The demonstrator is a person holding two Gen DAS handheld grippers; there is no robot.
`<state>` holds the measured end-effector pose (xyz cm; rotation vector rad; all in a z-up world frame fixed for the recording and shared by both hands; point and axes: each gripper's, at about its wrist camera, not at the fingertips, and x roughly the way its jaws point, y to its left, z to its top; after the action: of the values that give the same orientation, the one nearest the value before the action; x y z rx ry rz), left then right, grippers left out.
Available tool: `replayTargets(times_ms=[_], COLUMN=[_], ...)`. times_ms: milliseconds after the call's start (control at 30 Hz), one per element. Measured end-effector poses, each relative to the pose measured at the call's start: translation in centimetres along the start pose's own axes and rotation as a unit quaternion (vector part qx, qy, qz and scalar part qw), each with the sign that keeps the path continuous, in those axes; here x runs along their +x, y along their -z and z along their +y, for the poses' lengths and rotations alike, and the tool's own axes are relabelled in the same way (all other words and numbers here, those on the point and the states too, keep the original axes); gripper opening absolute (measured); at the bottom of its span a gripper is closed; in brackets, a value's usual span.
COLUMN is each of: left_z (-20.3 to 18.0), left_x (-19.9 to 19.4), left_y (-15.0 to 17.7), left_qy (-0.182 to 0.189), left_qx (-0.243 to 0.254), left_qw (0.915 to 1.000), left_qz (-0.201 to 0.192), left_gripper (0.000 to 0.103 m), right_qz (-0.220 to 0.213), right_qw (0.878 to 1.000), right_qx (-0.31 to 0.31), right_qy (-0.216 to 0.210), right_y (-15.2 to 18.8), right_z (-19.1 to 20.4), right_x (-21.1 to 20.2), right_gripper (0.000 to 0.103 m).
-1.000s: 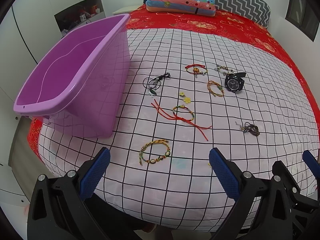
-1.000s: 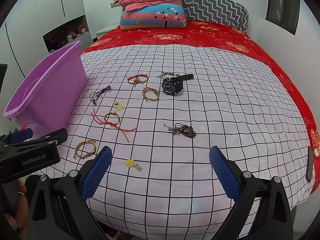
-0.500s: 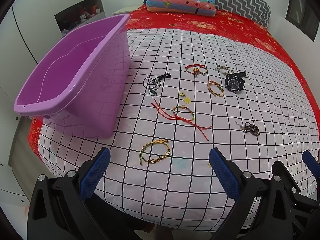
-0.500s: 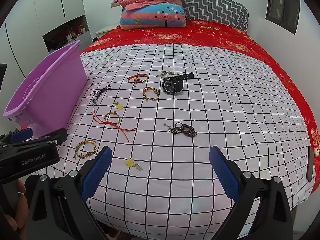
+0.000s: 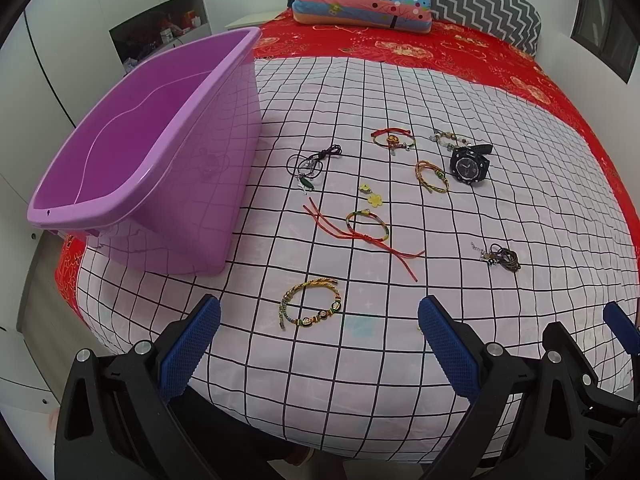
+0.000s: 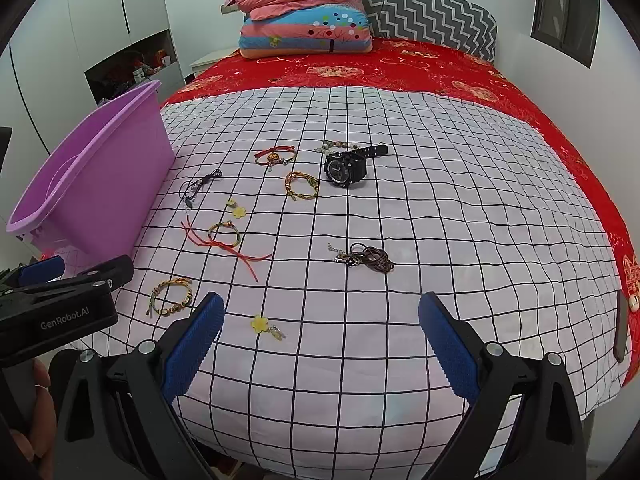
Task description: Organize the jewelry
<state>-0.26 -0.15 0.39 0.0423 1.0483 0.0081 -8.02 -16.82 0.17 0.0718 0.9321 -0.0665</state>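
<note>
Jewelry is laid out loose on the checked sheet (image 6: 400,208) of the bed: a black watch (image 6: 345,168), braided bracelets (image 5: 311,307), a red-cord bracelet (image 5: 366,226), a black cord necklace (image 5: 310,162), a brown cord bundle (image 6: 370,258) and yellow flower charms (image 6: 266,325). A purple bin (image 5: 160,152) is set on the sheet just left of the pieces, with nothing seen inside. Left tongs (image 5: 318,354) and right tongs (image 6: 320,346) are held released, jaws wide apart, above the near edge of the bed, nothing grasped.

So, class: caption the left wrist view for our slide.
Open left hand-held gripper before bracelets, a watch and a purple tub.

"GenRobot.AI" on left gripper (image 6: 60,300)
</note>
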Motion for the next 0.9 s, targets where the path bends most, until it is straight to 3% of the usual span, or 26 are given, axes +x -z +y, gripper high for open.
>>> replayTargets(times_ms=[900], left_z=[0.03], left_x=[0.08], left_y=[0.26], left_qy=[-0.001], left_qx=[0.000], left_qw=[1.0000], left_qz=[0.000], left_gripper=[0.097], right_qz=[0.002], right_qw=[1.000], right_qx=[0.004], right_qy=[-0.002], right_y=[-0.04], right_z=[-0.26], right_x=[0.08], right_gripper=[0.093])
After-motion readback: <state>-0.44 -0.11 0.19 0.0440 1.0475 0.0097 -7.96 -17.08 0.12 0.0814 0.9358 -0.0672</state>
